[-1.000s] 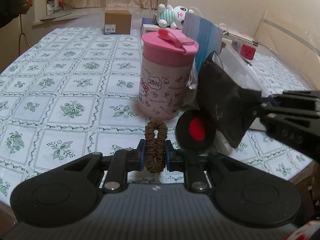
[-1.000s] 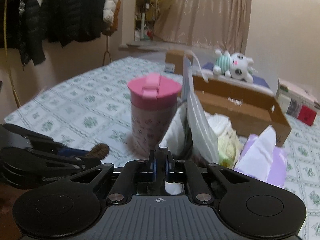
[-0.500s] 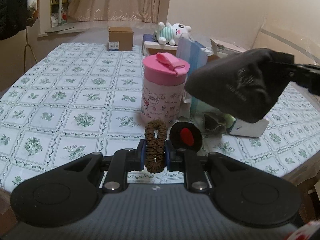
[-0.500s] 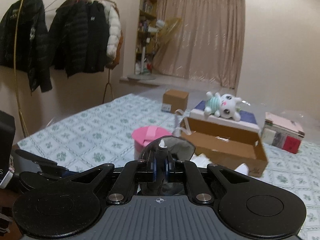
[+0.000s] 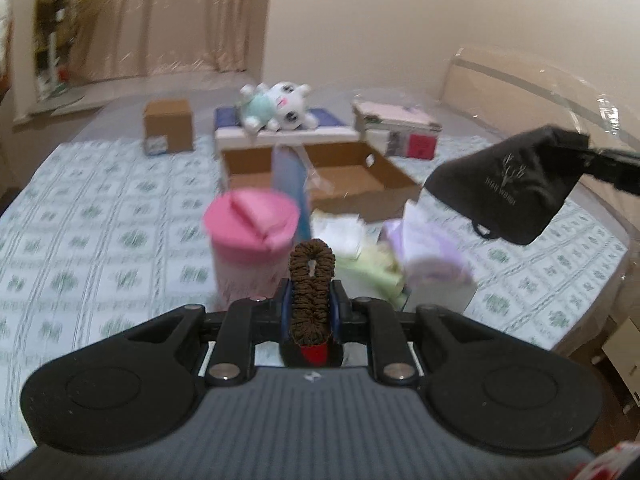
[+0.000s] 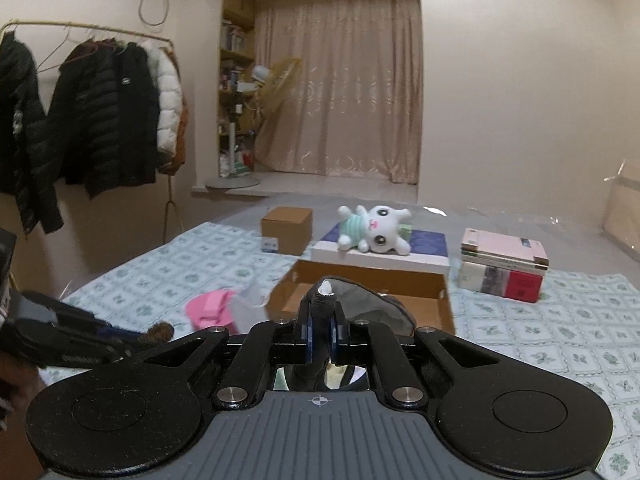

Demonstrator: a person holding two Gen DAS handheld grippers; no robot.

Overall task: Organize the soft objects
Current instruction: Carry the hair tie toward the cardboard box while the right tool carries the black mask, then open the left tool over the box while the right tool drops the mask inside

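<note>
Left wrist view shows the left gripper (image 5: 311,300) clamped on a brown scrunchie (image 5: 312,280) above a blurred pink cup (image 5: 250,240), with the dark pouch (image 5: 504,188) hanging at right over the bed's near corner. Right wrist view alone shows the right gripper (image 6: 320,322) pinched on that pouch, apparently by its cord, facing the open cardboard box (image 6: 360,280); bare bedspread (image 6: 560,320) lies to its right.

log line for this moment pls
left gripper: shut on brown scrunchie | right gripper: shut on dark pouch | both held above bed, near open cardboard box
</note>
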